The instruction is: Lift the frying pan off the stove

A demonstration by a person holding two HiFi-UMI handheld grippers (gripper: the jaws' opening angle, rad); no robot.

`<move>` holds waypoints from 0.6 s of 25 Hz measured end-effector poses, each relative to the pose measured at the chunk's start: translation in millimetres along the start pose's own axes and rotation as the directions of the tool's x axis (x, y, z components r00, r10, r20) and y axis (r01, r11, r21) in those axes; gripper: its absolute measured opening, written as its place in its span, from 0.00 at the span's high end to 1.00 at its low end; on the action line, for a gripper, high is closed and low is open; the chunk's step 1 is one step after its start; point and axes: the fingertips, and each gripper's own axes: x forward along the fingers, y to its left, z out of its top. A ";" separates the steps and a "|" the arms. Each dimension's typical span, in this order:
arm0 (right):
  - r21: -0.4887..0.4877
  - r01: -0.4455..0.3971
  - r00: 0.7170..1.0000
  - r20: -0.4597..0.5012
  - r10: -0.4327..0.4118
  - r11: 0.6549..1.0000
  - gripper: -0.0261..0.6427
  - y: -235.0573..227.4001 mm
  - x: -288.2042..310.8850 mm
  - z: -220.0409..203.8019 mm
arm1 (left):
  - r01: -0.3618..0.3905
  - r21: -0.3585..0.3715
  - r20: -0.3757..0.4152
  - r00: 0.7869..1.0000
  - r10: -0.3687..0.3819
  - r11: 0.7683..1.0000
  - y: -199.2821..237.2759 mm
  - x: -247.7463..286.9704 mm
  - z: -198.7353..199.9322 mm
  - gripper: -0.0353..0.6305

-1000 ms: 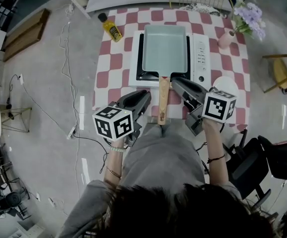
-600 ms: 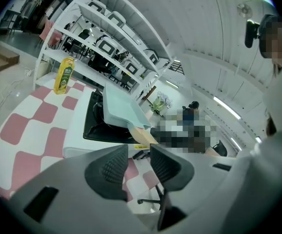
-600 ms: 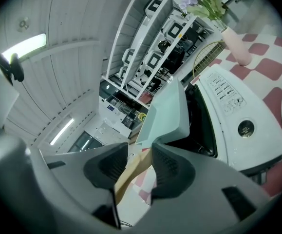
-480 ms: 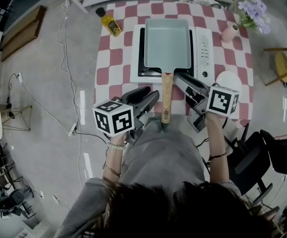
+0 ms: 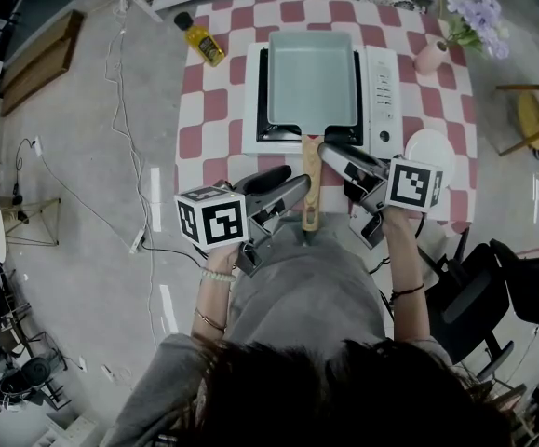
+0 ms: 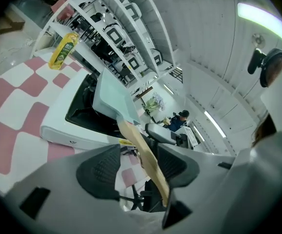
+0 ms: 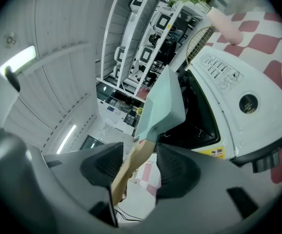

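Frying pan (image 5: 312, 74), rectangular and pale green, sitting on the white countertop stove (image 5: 381, 91) atop the red-and-white checked table (image 5: 215, 110), its wooden handle (image 5: 310, 184) pointing toward the person. Left gripper (image 5: 295, 190) and right gripper (image 5: 336, 168) flanking that handle, jaws of each just opened and standing apart, handle showing between the pads but clamped by neither. Off the table's far left corner, a small yellow bottle (image 5: 200, 43).

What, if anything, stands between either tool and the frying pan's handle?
Nothing visible. The frying pan sits on the stove, and its wooden handle shows in the gap between the jaws of both the left tool and the right tool. Both sets of jaws have just been opening; neither presses on it.
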 end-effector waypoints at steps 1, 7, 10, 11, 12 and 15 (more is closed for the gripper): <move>-0.002 -0.009 1.000 -0.004 0.009 1.000 0.64 0.4 1.0 0.3 | 0.012 -0.010 -0.011 1.000 -0.012 1.000 -2.2 2.3 -1.5 0.59; 0.023 -0.065 0.998 -0.014 0.065 0.998 0.60 6.3 8.5 0.1 | 0.025 -0.039 -0.062 0.998 -0.027 0.999 -4.0 8.5 -9.9 0.57; 0.029 -0.042 0.999 -0.031 0.043 0.999 0.59 -0.1 8.9 -2.5 | 0.043 -0.049 -0.076 0.996 -0.047 0.998 -6.3 11.7 -13.9 0.56; 0.032 -0.042 0.998 -0.035 0.043 0.999 0.59 -0.8 9.4 -3.0 | 0.047 -0.050 -0.080 0.995 -0.051 0.998 -7.2 12.6 -14.8 0.56; 0.038 -0.055 0.998 -0.037 0.056 0.998 0.58 1.2 11.1 -3.2 | 0.050 -0.050 -0.083 0.995 -0.054 0.998 -7.8 13.3 -15.5 0.56; 0.052 -0.060 0.997 -0.048 0.062 0.997 0.58 0.9 14.5 -5.5 | 0.056 -0.051 -0.096 0.994 -0.061 0.997 -8.9 14.8 -17.5 0.56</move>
